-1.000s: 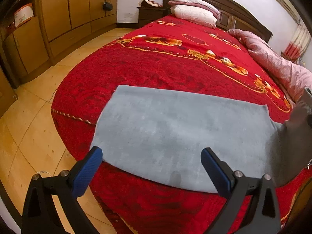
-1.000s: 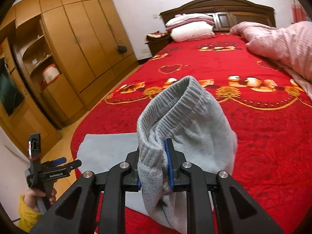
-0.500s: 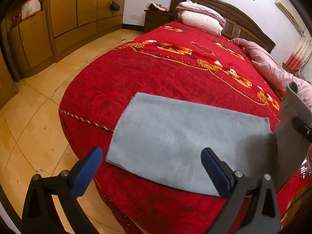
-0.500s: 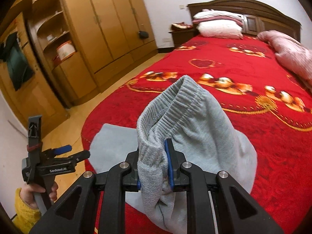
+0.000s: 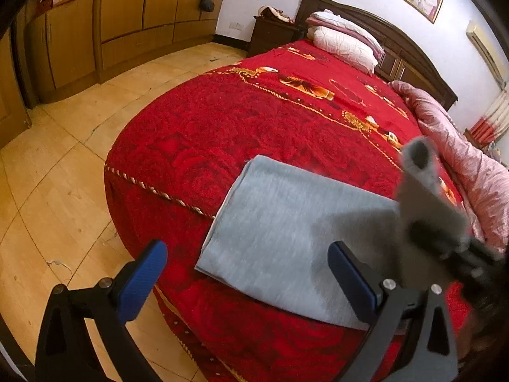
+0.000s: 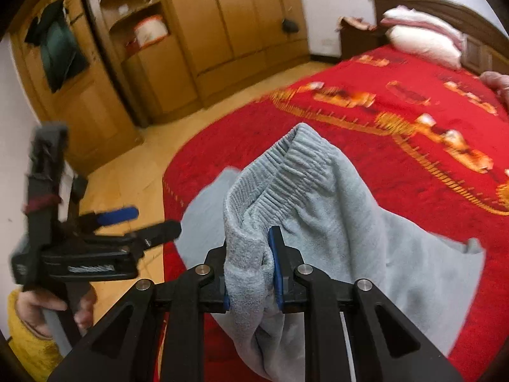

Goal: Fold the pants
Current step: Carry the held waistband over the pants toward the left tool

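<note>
Right tool [image 6: 251, 273]: pads pressed together, pinching a bunched fold of the grey pants [image 6: 318, 203] at the ribbed elastic waistband, which stands lifted just ahead of the pads. Fabric is soft fleece, pale grey-blue; the held end drapes down below the tool and off to its right. The remainder lies flat on the red bedspread [image 6: 366, 146] beyond, near the foot corner of the bed.

Left tool [image 5: 248, 277]: blue pads spread wide, nothing between them, held by a hand [image 6: 54, 308] in a yellow sleeve. Just ahead of it lies the flat, smooth part of the pants, its near edge overhanging the bed's rounded edge. The lifted waistband and right tool, blurred, block its right side.

Farther off: pillows [image 5: 343, 41], pink quilt [image 5: 470, 165], wooden wardrobe [image 6: 203, 31]. Bare floor [image 5: 63, 165] lies open left of the left tool.
</note>
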Available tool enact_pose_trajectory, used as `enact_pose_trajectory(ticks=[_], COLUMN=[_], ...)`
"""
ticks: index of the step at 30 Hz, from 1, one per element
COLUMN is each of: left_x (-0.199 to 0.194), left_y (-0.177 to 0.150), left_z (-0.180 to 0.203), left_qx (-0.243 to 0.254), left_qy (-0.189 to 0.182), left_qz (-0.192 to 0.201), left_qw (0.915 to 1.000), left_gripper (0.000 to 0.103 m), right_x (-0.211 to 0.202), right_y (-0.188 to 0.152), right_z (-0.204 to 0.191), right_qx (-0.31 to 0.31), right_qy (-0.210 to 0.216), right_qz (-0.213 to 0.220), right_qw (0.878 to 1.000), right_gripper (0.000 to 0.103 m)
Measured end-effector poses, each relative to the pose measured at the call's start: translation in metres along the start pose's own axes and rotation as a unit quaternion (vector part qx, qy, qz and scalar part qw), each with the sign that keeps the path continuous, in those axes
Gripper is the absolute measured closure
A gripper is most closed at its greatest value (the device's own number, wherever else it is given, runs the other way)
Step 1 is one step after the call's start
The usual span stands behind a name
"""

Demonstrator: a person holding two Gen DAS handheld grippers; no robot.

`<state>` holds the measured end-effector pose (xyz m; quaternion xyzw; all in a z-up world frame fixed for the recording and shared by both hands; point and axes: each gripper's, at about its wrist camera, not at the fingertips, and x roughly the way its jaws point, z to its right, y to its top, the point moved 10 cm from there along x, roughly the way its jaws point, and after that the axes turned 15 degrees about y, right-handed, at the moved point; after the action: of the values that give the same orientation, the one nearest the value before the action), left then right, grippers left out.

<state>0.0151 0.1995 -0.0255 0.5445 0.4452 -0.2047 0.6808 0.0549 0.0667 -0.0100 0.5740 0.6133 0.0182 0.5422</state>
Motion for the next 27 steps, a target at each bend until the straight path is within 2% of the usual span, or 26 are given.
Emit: enact_pose_trajectory(ticks=[4, 6, 8, 10, 13, 17, 23, 27], left_x=[0.004, 0.005, 0.007, 0.005, 0.000, -0.006, -0.012, -0.010], left_y=[0.002, 0.002, 0.003, 0.004, 0.004, 0.001, -0.004, -0.011], left_z=[0.002, 0.005, 0.010, 0.017, 0.030, 0.047, 0.071, 0.088], left_qx=[-0.001, -0.003, -0.001, 0.004, 0.013, 0.023, 0.034, 0.045], left_qy=[-0.005, -0.010, -0.017, -0.026, -0.044, -0.069, -0.097, -0.097], left_qz=[-0.001, -0.004, -0.005, -0.002, 0.001, 0.000, -0.005, -0.013], left_qw=[1.0000, 0.9999, 0.9998, 0.9997, 0.9989, 0.9974, 0.9947, 0.9942], left_gripper=[0.000, 0.000, 0.001, 0.001, 0.001, 0.001, 0.001, 0.004], right_x=[0.031, 0.037, 0.037, 0.032, 0.018, -0.006, -0.058, -0.085], right_y=[-0.017, -0.021, -0.024, -0.027, -0.030, -0.037, -0.044, -0.052], right_z=[0.003, 0.005, 0.000, -0.004, -0.005, 0.005, 0.043, 0.075], right_qx=[0.004, 0.016, 0.025, 0.020, 0.011, 0.035, 0.073, 0.117], right_qy=[0.015, 0.030, 0.056, 0.064, 0.060, 0.055, -0.007, -0.042], right_qz=[-0.035, -0.041, -0.043, -0.044, -0.036, -0.023, 0.019, 0.045], right_qw=[0.999, 0.999, 0.997, 0.997, 0.998, 0.998, 0.997, 0.991], right_gripper=[0.079, 0.072, 0.052, 0.040, 0.039, 0.039, 0.039, 0.039])
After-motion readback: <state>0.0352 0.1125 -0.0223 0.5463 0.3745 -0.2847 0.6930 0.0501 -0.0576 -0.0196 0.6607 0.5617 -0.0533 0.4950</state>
